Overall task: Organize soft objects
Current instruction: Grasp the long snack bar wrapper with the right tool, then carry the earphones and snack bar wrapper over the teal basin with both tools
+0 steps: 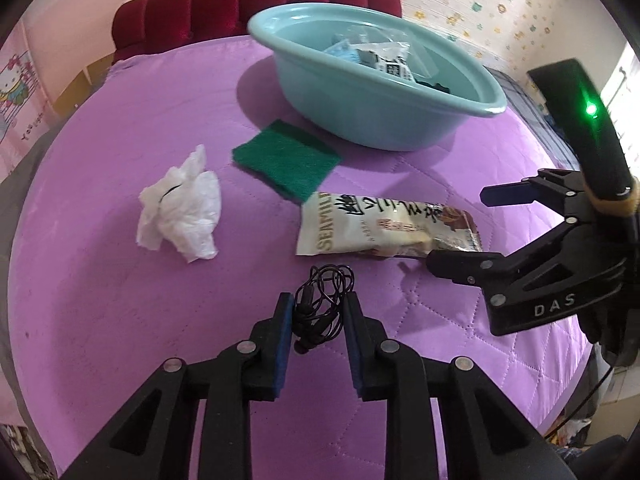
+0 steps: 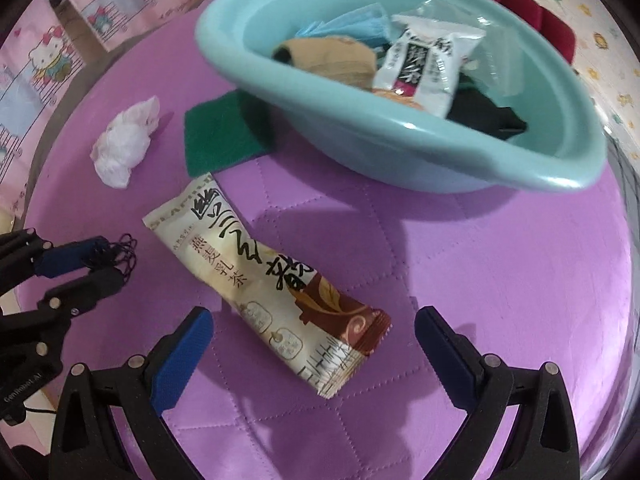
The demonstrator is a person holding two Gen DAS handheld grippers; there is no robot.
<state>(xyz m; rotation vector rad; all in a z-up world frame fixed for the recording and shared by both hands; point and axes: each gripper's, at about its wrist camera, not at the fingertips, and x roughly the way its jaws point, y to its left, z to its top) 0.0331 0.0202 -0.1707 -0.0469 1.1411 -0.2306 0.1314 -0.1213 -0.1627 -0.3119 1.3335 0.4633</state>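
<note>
My left gripper (image 1: pixel 316 320) is shut on a tangled bundle of black earphone cable (image 1: pixel 324 300), held just above the purple quilted cover (image 1: pixel 120 300). In the right wrist view, the left gripper (image 2: pixel 108 266) shows at the left edge with the cable (image 2: pixel 126 254) at its tips. My right gripper (image 2: pixel 316 344) stands open, pointing down over a cream and brown snack packet (image 2: pixel 272 284); the packet's lower end lies between its blue pads (image 2: pixel 184 360) without touching them. From the left wrist view, the right gripper (image 1: pixel 458 229) hangs by the packet (image 1: pixel 384 228).
A teal basin (image 1: pixel 360 116) (image 2: pixel 400 160) stands at the back, holding a white packet (image 2: pixel 428 64), blue masks, a tan item and black cloth. A green scouring pad (image 1: pixel 288 160) (image 2: pixel 216 140) lies against it. A crumpled white tissue (image 1: pixel 180 204) (image 2: pixel 122 142) lies to the left. A red headboard (image 1: pixel 256 4) is behind.
</note>
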